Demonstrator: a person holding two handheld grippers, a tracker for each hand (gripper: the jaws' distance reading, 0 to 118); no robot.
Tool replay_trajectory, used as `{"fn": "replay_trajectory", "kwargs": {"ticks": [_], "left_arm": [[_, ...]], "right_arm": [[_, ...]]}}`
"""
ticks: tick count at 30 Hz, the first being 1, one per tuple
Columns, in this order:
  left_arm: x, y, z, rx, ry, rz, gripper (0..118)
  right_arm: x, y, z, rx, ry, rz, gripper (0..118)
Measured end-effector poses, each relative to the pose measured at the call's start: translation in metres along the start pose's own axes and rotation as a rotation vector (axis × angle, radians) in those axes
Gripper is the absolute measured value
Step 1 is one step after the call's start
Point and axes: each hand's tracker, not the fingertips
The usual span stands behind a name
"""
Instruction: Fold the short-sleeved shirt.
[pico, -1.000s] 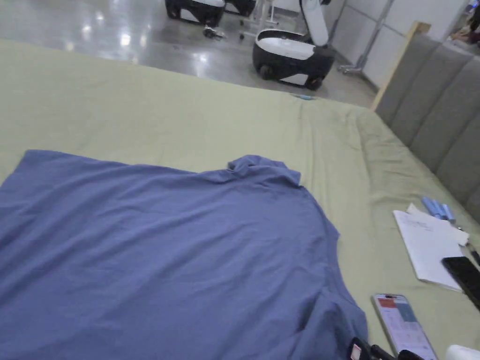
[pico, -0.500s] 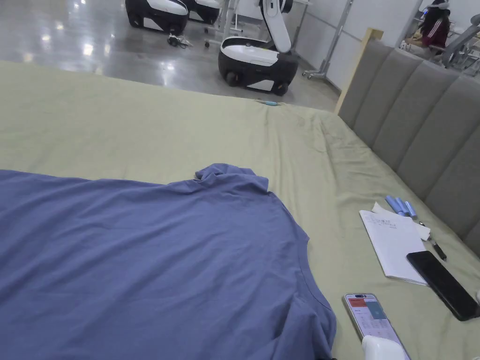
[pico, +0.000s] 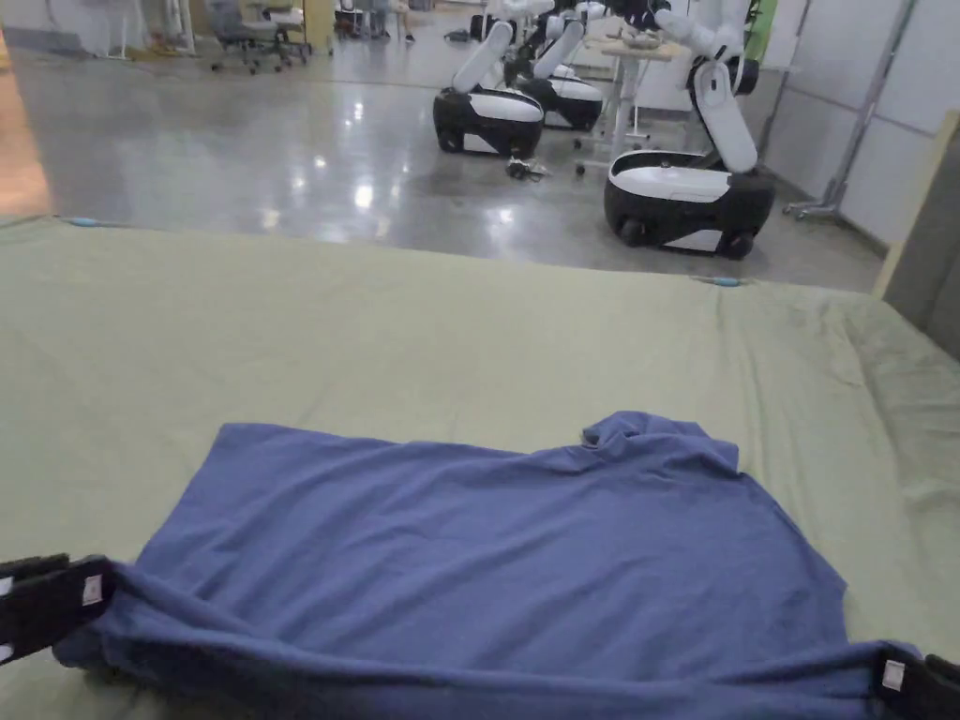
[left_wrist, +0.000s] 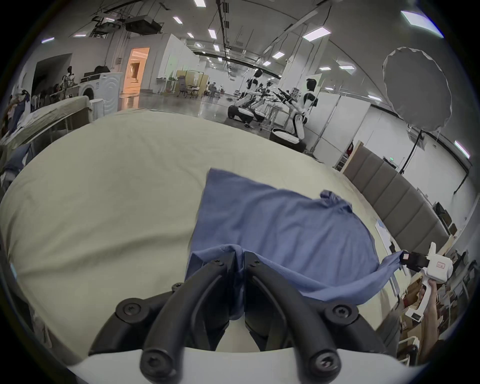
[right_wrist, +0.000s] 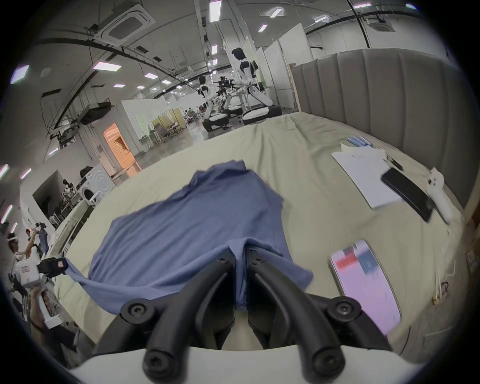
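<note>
Shirt (pico: 506, 553) lies on the bed (pico: 375, 337); we clamp its near edge in left hand-held gripper (left_wrist: 239, 259) and right hand-held gripper (right_wrist: 241, 253).

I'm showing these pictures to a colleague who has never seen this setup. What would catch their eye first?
The blue shirt spread on the pale green bed sheet stands out most, its near edge lifted and stretched between the left gripper and the right gripper, each shut on a corner. Beyond the bed, white and black wheeled robots stand on the shiny floor.
</note>
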Motion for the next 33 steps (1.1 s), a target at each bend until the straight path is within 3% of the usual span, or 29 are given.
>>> {"fn": "replay_trajectory", "kwargs": {"ticks": [7, 12, 13, 15, 16, 17, 22, 25, 28, 33], "left_arm": [[-0.007, 0.048, -0.103, -0.084, 0.06, -0.011, 8], [-0.006, 0.045, -0.131, -0.081, 0.088, 0.012, 11], [-0.006, 0.044, -0.131, -0.076, 0.097, 0.003, 28], [-0.001, 0.041, -0.123, -0.026, 0.082, -0.047, 62], [0.0, 0.039, -0.114, 0.001, 0.078, -0.071, 64], [0.002, 0.037, -0.103, 0.036, 0.07, -0.086, 64], [0.028, 0.031, -0.023, 0.288, 0.037, -0.236, 64], [0.042, 0.025, 0.017, 0.446, 0.063, -0.312, 64], [0.06, 0.012, 0.048, 0.503, 0.01, -0.297, 64], [0.079, -0.016, 0.08, 0.618, 0.031, -0.269, 63]], "right_arm": [[-0.003, 0.057, -0.099, -0.069, -0.014, -0.021, 8], [-0.003, 0.06, -0.143, -0.116, -0.038, -0.031, 8], [-0.002, 0.058, -0.148, -0.119, -0.046, -0.029, 17], [-0.002, 0.054, -0.152, -0.142, -0.085, 0.005, 53], [-0.003, 0.053, -0.15, -0.144, -0.087, 0.029, 79], [-0.003, 0.051, -0.146, -0.139, -0.082, 0.047, 83], [-0.02, 0.044, -0.091, -0.01, 0.012, 0.123, 83], [-0.048, 0.032, -0.046, 0.118, 0.069, 0.24, 83], [-0.079, 0.017, -0.003, 0.249, 0.103, 0.344, 83], [-0.117, -0.002, 0.05, 0.372, 0.178, 0.268, 82]]}}
